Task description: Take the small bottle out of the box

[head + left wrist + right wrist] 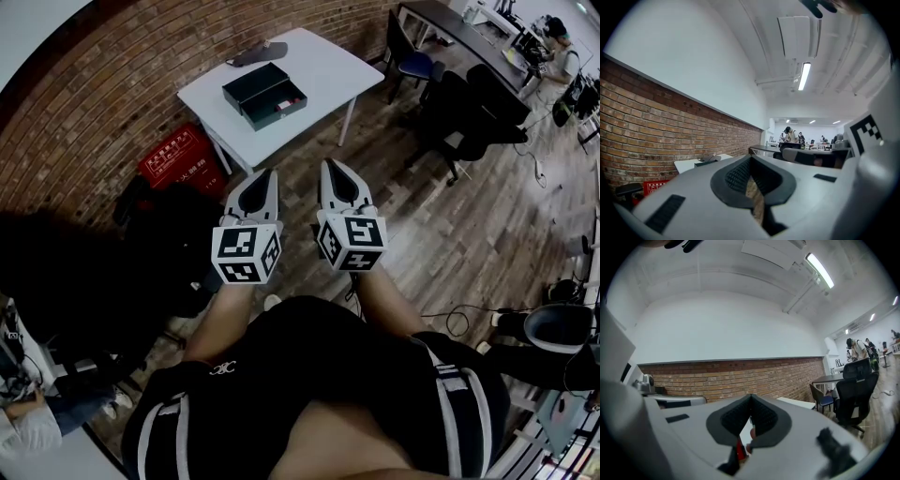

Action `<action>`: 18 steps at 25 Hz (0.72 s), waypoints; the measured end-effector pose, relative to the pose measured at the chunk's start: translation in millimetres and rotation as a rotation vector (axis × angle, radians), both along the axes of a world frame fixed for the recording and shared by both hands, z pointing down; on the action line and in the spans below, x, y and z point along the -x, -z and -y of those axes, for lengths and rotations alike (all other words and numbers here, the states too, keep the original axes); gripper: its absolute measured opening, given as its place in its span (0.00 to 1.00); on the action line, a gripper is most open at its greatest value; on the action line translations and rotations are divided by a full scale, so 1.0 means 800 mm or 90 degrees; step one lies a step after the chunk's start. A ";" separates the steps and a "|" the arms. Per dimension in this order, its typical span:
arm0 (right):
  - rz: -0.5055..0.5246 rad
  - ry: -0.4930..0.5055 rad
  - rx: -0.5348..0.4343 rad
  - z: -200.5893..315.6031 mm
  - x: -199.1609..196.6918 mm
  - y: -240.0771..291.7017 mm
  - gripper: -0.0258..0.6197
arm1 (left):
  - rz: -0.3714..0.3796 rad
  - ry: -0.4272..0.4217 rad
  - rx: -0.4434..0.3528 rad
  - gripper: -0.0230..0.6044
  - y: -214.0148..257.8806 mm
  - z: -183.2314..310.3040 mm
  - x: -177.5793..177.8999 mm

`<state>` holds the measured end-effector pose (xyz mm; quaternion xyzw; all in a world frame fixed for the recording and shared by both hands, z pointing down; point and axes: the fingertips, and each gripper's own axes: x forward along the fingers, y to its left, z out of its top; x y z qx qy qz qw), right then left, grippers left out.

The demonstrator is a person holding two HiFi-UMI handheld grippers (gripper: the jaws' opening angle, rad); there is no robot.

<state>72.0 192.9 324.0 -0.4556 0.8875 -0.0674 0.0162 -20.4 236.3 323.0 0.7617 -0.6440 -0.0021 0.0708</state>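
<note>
Left gripper (266, 174): grey jaws together, nothing between them. Held level, tips pointing ahead toward white rectangular table (323, 61). Right gripper (330, 166): jaws also together, empty; level, just beside left one and parallel to it. Both forearms reach forward from torso, marker cubes nearest body. Open black rectangular box (253, 84) on table, well apart from both grippers. Small bottle too small to make out; only reddish patch in box's nearer half. Red plastic crate (178, 155) on floor under table edge, against brick wall (103, 84).

Contents of the distant box (247, 91), too small for identification.
</note>
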 end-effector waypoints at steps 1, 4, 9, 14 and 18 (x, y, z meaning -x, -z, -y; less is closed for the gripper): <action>0.000 0.002 0.001 0.001 0.005 0.000 0.08 | 0.000 0.000 0.000 0.05 0.000 0.002 0.005; 0.001 0.006 0.002 0.006 0.022 -0.001 0.08 | -0.003 -0.003 -0.002 0.05 -0.001 0.008 0.020; 0.014 -0.023 -0.010 0.008 0.043 -0.001 0.08 | -0.011 -0.013 -0.004 0.05 -0.006 0.017 0.049; 0.019 -0.041 -0.013 0.013 0.072 -0.002 0.08 | -0.015 -0.033 -0.002 0.05 -0.012 0.026 0.080; 0.019 -0.045 -0.002 0.011 0.086 -0.011 0.08 | -0.013 -0.060 0.002 0.05 -0.018 0.031 0.087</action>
